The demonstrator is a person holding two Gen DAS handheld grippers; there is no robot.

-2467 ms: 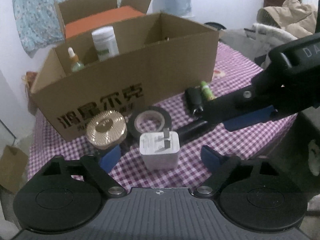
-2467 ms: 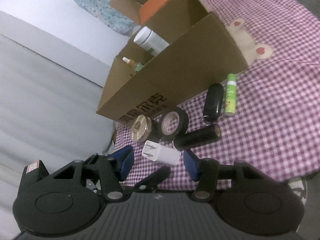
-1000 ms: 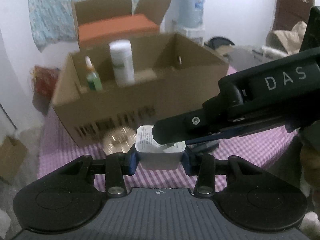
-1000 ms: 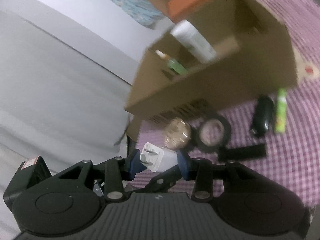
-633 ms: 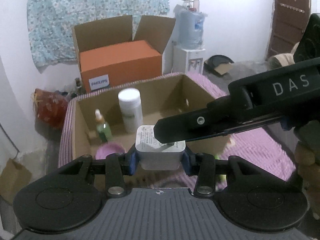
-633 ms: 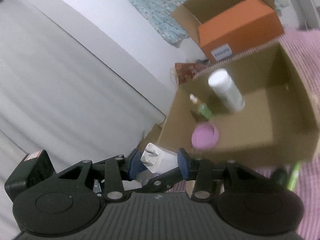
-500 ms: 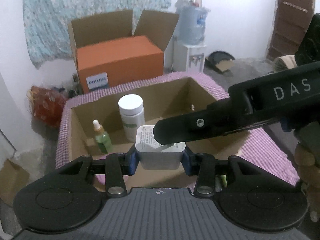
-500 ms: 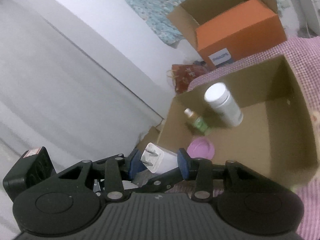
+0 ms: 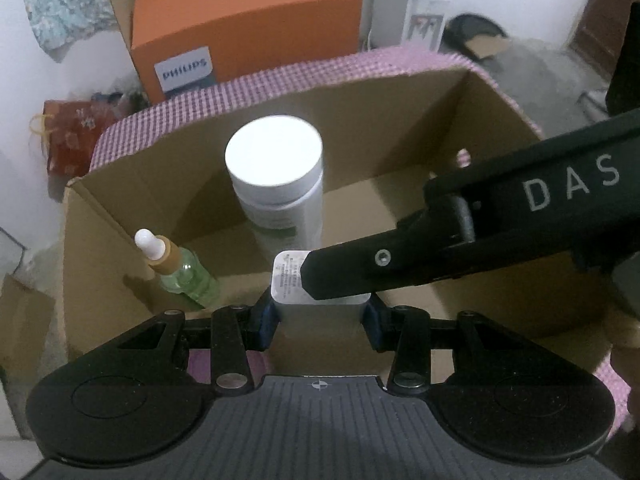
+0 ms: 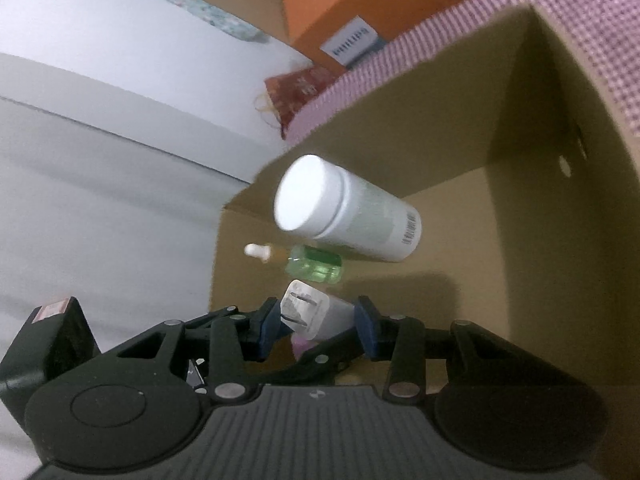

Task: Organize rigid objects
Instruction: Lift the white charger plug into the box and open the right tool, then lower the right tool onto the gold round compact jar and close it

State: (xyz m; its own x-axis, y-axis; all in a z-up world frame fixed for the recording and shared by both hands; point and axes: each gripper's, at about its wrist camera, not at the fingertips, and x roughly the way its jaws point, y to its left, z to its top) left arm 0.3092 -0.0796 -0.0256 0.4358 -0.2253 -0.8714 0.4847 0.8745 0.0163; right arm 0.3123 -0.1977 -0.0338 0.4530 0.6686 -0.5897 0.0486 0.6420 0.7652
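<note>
Both grippers hold one white plug adapter (image 9: 290,280) over the open cardboard box (image 9: 380,148). My left gripper (image 9: 319,316) is shut on its sides. My right gripper (image 10: 316,322) is shut on it too, and its black finger (image 9: 360,276) crosses over the adapter's top in the left wrist view. The adapter's prongs show in the right wrist view (image 10: 308,314). Inside the box stand a white bottle (image 9: 276,176) and a green dropper bottle (image 9: 180,272). A purple lid (image 10: 300,344) lies on the box floor, mostly hidden.
An orange Philips box (image 9: 244,36) sits in an open carton behind. The table has a purple checked cloth (image 9: 280,72). A red bag (image 9: 68,132) lies on the floor at left. The box's right half (image 9: 500,300) holds nothing visible.
Both grippers closed on the adapter, lifted it off the table and carried it over the box. Since half a second ago they have come lower and closer to the box floor.
</note>
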